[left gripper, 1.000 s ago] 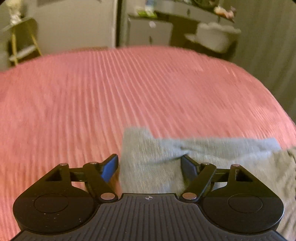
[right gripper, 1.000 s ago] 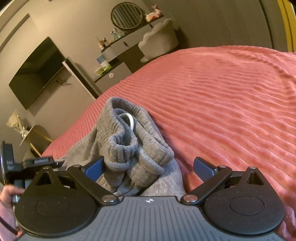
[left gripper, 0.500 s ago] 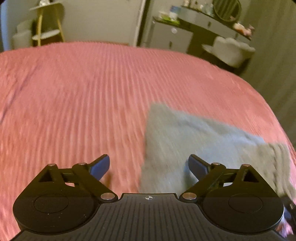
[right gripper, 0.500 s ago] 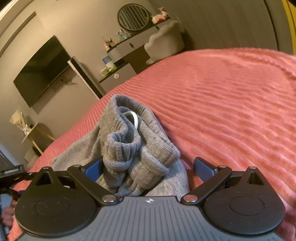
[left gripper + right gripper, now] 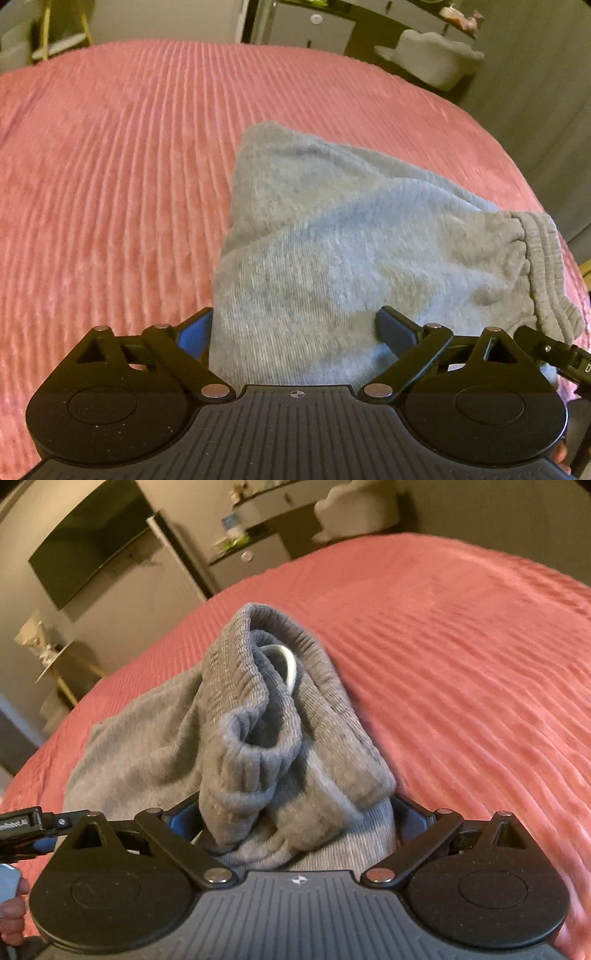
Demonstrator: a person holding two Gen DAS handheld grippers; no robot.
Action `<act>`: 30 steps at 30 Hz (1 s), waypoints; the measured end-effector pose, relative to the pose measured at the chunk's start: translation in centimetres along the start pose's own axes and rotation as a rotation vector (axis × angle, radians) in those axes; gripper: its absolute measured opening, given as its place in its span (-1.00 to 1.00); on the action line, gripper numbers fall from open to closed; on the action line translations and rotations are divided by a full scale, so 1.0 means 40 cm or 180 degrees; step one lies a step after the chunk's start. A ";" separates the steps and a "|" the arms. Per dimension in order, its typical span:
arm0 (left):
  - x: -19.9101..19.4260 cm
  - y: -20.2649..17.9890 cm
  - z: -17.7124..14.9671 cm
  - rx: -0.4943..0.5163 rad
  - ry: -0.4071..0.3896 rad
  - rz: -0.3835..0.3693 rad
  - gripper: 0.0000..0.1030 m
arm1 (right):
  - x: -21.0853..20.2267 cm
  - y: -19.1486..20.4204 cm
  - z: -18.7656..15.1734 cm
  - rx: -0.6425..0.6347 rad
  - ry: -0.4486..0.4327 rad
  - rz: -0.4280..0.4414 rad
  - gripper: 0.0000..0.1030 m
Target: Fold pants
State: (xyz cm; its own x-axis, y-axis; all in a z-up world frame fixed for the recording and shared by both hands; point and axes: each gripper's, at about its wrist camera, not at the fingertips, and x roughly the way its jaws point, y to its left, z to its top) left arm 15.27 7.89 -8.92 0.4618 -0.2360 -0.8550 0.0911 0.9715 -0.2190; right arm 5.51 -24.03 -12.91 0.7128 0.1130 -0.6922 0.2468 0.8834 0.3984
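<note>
The gray pants (image 5: 332, 251) are lying bunched on the pink ribbed bedspread (image 5: 110, 166), filling the 12-to-3 o'clock area of the left view. The left gripper (image 5: 293, 328) is standing wide open, its fingers straddling the near edge of the fabric without clamping it. The right gripper (image 5: 295, 812) is also spread wide, with the ribbed waistband (image 5: 258, 716) heaped between its fingers; whether the pads are pressing the cloth cannot be told. The step in hand appears to be taking hold at both ends. For a clean fold, each gripper should be closing on all layers, well in from the edge, then lifting evenly so that the waistband flattens.
</note>
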 end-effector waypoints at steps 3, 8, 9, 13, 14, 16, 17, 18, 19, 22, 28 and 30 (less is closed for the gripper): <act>0.031 0.021 0.013 -0.0104 0.0150 -0.0147 0.93 | 0.021 -0.007 0.028 -0.0105 0.0233 0.0186 0.95; 0.068 0.076 0.028 -0.0391 0.0288 -0.0537 0.94 | 0.059 -0.043 0.097 -0.0228 0.0763 0.0558 0.95; 0.074 0.080 0.031 -0.0386 0.0281 -0.0594 0.94 | 0.062 -0.048 0.103 -0.0239 0.0832 0.0619 0.95; 0.098 0.088 0.043 -0.0345 0.0297 -0.0730 0.99 | 0.075 -0.061 0.129 -0.0283 0.1008 0.0772 0.95; 0.100 0.090 0.041 -0.0342 0.0305 -0.0757 1.00 | 0.076 -0.063 0.130 -0.0332 0.1005 0.0821 0.95; 0.115 0.088 0.046 -0.0312 0.0369 -0.0802 1.00 | 0.078 -0.068 0.130 -0.0403 0.0966 0.0907 0.95; 0.120 0.089 0.049 -0.0272 0.0395 -0.0820 1.00 | 0.079 -0.074 0.128 -0.0450 0.0926 0.0974 0.95; 0.123 0.089 0.050 -0.0262 0.0403 -0.0835 1.00 | 0.079 -0.082 0.128 -0.0485 0.0888 0.1036 0.95; 0.125 0.089 0.051 -0.0278 0.0407 -0.0845 1.00 | 0.077 -0.088 0.127 -0.0496 0.0857 0.1093 0.95; 0.125 0.095 0.052 -0.0292 0.0425 -0.0855 1.00 | 0.084 -0.095 0.146 -0.0442 0.0910 0.1204 0.95; 0.112 0.120 0.058 -0.0426 0.0413 -0.1028 1.00 | 0.123 -0.150 0.216 0.0434 0.1255 0.1461 0.95; 0.110 0.141 0.060 -0.0565 0.0387 -0.1185 1.00 | 0.126 -0.160 0.218 0.0429 0.1292 0.1531 0.94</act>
State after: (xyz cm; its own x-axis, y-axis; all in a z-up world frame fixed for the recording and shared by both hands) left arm 19.95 12.39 -12.80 0.3177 -0.5811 -0.7493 0.0738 0.8030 -0.5914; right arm 13.25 -33.07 -13.71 0.4657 0.6688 -0.5795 0.0606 0.6292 0.7749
